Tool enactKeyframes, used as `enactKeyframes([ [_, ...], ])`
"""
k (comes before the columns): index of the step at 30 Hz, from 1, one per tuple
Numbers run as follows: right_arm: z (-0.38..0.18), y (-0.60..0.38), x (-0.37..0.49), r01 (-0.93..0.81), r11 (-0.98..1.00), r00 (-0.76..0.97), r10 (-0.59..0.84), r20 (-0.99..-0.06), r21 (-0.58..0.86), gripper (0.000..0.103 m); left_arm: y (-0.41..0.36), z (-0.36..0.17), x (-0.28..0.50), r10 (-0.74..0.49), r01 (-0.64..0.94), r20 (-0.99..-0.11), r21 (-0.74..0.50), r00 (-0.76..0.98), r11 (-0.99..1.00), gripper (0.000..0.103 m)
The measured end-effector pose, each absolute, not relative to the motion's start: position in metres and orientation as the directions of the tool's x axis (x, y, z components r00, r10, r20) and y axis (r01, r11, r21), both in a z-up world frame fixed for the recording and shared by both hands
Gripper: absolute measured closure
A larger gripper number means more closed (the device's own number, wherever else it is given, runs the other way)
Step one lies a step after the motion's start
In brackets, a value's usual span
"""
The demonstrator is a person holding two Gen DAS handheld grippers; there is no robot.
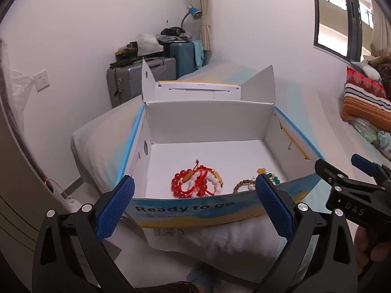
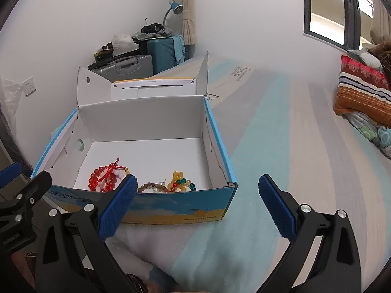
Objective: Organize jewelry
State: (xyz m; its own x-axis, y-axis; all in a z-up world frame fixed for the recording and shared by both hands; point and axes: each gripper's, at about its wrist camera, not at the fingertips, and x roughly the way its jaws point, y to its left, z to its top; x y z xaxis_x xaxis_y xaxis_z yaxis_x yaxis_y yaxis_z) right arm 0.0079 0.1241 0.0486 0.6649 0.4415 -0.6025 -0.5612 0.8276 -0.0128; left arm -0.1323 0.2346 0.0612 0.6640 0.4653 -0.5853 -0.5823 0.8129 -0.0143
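An open cardboard box [image 1: 195,210], blue and yellow outside and white inside, sits on the bed with its lid flaps raised at the far side. All the jewelry lies along its near wall. At the left is a red bead bracelet [image 1: 179,183] tangled with a red cord bracelet [image 1: 201,179] carrying white and gold beads. To the right lies a brown wooden bead bracelet [image 2: 149,186], then a cluster of yellow and green beads [image 2: 180,183].

The left gripper [image 1: 195,208] is spread wide and holds nothing; its blue pads frame the box's near wall, with the red bracelets beyond and between them. The right gripper [image 2: 197,207] is also fully spread and empty, its left pad in front of the box's near wall just beside the brown beads, its right pad over bare bedding right of the box.

The bed sheet [image 2: 268,146] is striped pale blue and white. At the wall behind stand a grey suitcase [image 1: 136,78] and a teal suitcase [image 1: 180,56] piled with clutter, a blue desk lamp [image 1: 193,12], a curtain [image 1: 206,12], then a window [image 1: 342,17] and striped folded bedding [image 1: 364,100] on the right.
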Motion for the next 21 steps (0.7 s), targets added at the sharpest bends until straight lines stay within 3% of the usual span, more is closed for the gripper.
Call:
enactKeyframes([
  [21,0.0486,0.1266,0.0038,-0.569,0.822,0.655,0.447,-0.609,-0.009,0.008,0.2351,0.0573,-0.1267,0.506,-0.606,-0.568,0.016,0.649,0.795,0.006],
])
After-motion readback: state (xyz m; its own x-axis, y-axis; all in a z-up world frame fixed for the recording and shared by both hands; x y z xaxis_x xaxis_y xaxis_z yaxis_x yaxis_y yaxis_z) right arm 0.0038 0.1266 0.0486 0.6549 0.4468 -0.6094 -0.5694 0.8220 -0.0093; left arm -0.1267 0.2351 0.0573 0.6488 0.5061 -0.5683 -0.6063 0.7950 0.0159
